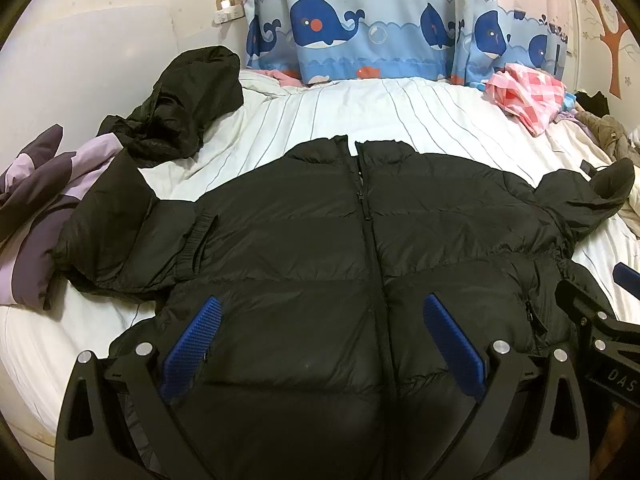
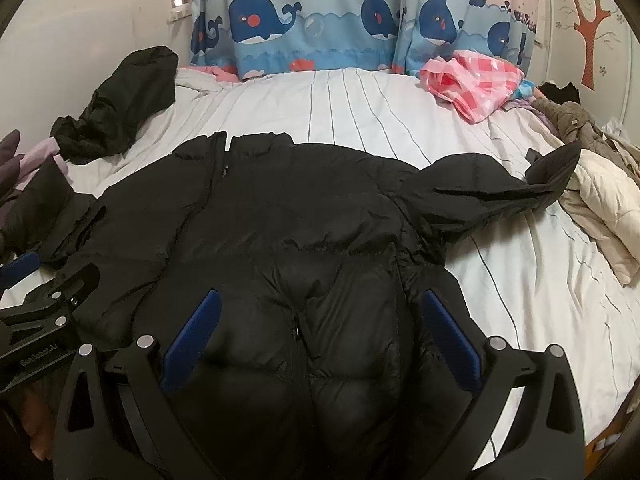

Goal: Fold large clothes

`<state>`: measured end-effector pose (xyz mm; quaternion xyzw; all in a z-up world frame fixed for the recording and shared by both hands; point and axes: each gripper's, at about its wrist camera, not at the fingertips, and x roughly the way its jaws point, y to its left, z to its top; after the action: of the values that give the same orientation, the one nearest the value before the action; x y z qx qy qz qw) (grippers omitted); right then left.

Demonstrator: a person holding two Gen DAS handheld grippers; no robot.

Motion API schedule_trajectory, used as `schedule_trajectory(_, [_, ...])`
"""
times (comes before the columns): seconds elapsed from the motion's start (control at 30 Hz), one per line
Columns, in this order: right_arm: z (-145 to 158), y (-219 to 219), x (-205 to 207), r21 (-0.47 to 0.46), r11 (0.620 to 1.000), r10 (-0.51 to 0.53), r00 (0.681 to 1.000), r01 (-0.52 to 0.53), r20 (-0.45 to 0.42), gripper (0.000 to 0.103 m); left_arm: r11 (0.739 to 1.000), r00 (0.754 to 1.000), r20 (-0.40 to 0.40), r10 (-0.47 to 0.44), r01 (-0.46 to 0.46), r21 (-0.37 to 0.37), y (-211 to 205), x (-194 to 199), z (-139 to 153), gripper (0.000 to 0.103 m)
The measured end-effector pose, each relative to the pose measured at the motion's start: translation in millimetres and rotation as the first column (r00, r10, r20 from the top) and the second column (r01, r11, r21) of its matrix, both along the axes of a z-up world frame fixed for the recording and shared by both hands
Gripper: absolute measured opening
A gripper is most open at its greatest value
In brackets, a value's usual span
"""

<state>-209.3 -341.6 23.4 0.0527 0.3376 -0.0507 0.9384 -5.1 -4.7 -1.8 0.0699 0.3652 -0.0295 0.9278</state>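
A black puffer jacket (image 1: 320, 240) lies front up and zipped on the striped white bed sheet (image 1: 380, 120), collar toward the curtain, sleeves spread to both sides. My left gripper (image 1: 320, 312) is open over the jacket's lower front, blue pads either side of the zipper. My right gripper (image 2: 320, 308) is open over the jacket's (image 2: 300, 220) lower right part, near the hem and side seam. Neither holds any cloth. Each gripper shows at the edge of the other's view, the right gripper (image 1: 600, 320) and the left gripper (image 2: 44, 308).
A second black garment (image 1: 180, 100) lies crumpled at the far left of the bed. A purple pillow (image 1: 36, 200) sits at the left edge. A pink checked cloth (image 1: 528, 88) lies far right, with beige clothes (image 2: 600, 208) piled beside it. A whale-print curtain (image 1: 360, 28) hangs behind.
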Motion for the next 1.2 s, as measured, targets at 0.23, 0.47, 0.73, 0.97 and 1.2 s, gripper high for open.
schedule_trajectory(0.23, [-4.5, -2.7, 2.3, 0.003, 1.0, -0.002, 1.0, 0.002, -0.01, 0.097, 1.0, 1.0, -0.002, -0.005, 0.005, 0.002, -1.6, 1.5, 1.5, 0.097])
schedule_trajectory(0.47, [-5.6, -3.3, 3.0, 0.004, 1.0, -0.001, 1.0, 0.001, -0.012, 0.097, 1.0, 1.0, -0.003, -0.006, 0.006, 0.002, -2.0, 1.6, 1.4, 0.097])
schedule_trajectory(0.73, [-7.0, -4.4, 3.4, 0.005, 1.0, -0.001, 1.0, 0.002, -0.012, 0.097, 1.0, 1.0, -0.007, -0.008, 0.008, -0.003, -4.9, 1.8, 0.7, 0.097])
schedule_trajectory(0.97, [-10.2, -7.8, 6.3, 0.02, 1.0, -0.004, 1.0, 0.004, -0.008, 0.097, 1.0, 1.0, -0.015, -0.022, 0.022, -0.019, -16.8, 5.1, -4.0, 0.097])
schedule_trajectory(1.2, [-17.9, -10.9, 20.3, 0.057, 0.998, 0.014, 1.0, -0.013, -0.013, 0.097, 0.999, 0.999, -0.028, -0.034, 0.033, -0.037, -22.1, 11.5, -7.9, 0.097])
